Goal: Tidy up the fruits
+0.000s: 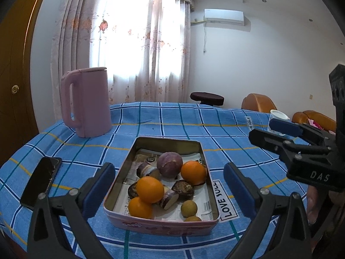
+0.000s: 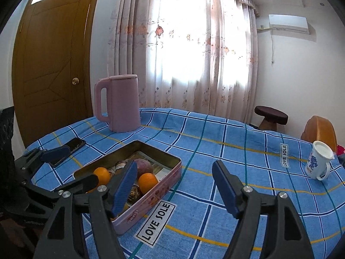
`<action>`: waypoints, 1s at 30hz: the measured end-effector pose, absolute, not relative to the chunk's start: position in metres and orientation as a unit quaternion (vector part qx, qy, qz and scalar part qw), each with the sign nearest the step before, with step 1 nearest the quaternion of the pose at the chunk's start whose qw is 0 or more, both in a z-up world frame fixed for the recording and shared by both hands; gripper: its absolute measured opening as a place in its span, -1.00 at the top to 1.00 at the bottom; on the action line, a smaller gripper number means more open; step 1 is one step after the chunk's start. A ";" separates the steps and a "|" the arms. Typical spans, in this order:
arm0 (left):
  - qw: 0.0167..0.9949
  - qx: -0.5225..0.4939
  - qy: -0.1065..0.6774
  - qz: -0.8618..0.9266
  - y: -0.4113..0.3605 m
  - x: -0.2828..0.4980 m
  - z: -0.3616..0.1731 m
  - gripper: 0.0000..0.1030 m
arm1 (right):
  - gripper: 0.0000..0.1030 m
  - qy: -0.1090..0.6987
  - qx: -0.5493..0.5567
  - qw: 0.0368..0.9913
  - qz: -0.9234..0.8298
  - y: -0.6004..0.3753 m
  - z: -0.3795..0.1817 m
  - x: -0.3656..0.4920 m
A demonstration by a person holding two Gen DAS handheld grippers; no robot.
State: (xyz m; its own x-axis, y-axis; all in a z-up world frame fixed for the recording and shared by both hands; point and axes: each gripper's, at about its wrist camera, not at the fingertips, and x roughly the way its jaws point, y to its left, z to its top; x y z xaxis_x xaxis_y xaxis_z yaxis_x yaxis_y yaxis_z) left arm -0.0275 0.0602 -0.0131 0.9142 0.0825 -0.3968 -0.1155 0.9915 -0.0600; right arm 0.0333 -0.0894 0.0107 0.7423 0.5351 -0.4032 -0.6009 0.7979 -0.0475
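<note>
Fruits (image 1: 151, 188) in tin (image 1: 159, 224), blue checked tablecloth (image 1: 226, 133), curtained window (image 1: 129, 32).

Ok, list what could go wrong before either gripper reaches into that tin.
1. The fruit is piled tight in the tin: the oranges touch the purple pieces, so the left gripper may nudge neighbours or pinch two.
2. The tin is light-looking on loose cloth; a bumped wall might slide it.
3. The phone lies near the left gripper's side.
</note>
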 end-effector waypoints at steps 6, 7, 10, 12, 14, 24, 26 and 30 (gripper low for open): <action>0.977 -0.039 0.201 0.050 0.059 -0.027 -0.013 -0.99 | -0.43 0.186 -0.084 0.930 0.304 -0.092 0.009 0.033; 0.977 -0.039 0.201 0.049 0.059 -0.027 -0.013 -0.99 | -0.43 0.186 -0.083 0.931 0.304 -0.092 0.009 0.032; 0.977 -0.038 0.204 0.050 0.059 -0.027 -0.014 -1.00 | -0.43 0.188 -0.082 0.931 0.302 -0.093 0.007 0.033; 0.977 -0.035 0.205 0.050 0.057 -0.026 -0.014 -1.00 | -0.43 0.188 -0.081 0.931 0.301 -0.093 0.006 0.033; 0.977 -0.031 0.206 0.050 0.056 -0.026 -0.014 -1.00 | -0.43 0.188 -0.081 0.932 0.300 -0.094 0.006 0.032; 0.977 -0.015 0.208 0.052 0.046 -0.025 -0.011 -1.00 | -0.44 0.176 -0.078 0.938 0.288 -0.108 0.010 0.029; 0.977 -0.011 0.207 0.051 0.043 -0.024 -0.011 -1.00 | -0.44 0.174 -0.078 0.939 0.285 -0.110 0.010 0.027; 0.977 -0.005 0.207 0.051 0.038 -0.025 -0.009 -1.00 | -0.44 0.173 -0.074 0.941 0.281 -0.115 0.010 0.028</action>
State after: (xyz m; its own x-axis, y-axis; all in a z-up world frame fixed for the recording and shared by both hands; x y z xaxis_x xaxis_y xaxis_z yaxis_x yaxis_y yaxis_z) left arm -0.0247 0.0381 -0.0092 0.9093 0.0970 -0.4047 -0.1012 0.9948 0.0109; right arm 0.0280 -0.1151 0.0100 0.7825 0.5025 -0.3677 -0.5536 0.8317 -0.0415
